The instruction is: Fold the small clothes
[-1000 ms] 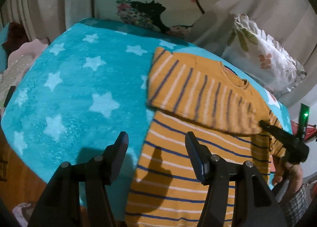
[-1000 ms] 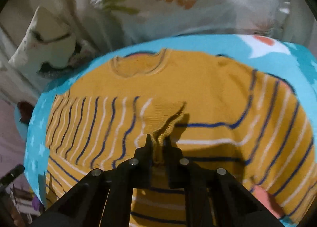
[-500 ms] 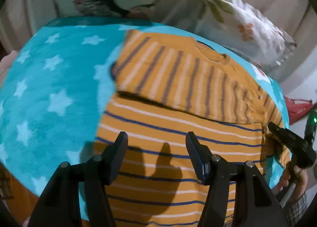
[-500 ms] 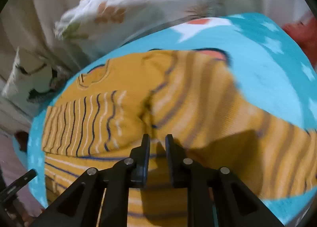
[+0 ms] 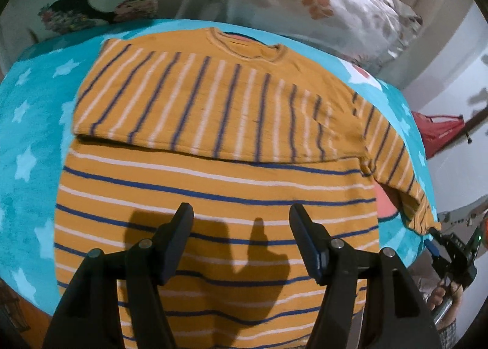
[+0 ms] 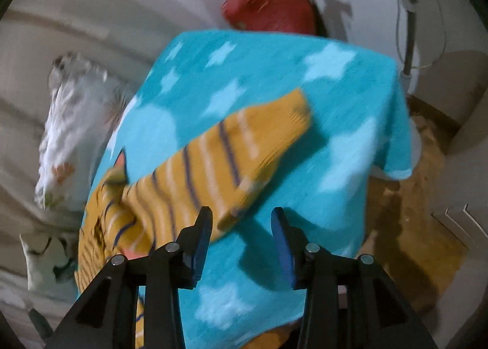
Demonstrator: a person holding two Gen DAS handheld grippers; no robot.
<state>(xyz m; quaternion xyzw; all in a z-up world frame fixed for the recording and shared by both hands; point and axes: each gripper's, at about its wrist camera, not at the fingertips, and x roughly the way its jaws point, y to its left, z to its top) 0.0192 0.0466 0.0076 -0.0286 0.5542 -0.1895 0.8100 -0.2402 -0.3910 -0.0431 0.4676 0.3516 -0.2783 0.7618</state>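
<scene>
1. Small mustard-yellow sweater with navy and white stripes, spread flat on the turquoise star blanket.
2. One sleeve folded straight across the chest, below the neckline.
3. Other sleeve lying outstretched on the blanket.

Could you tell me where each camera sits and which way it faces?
Left wrist: on the open left gripper, over the sweater, facing the pillow; right gripper shows at the edge.
Right wrist: on the open right gripper, facing the sleeve on the blanket.
Shared: sweater, blanket, pillow.
</scene>
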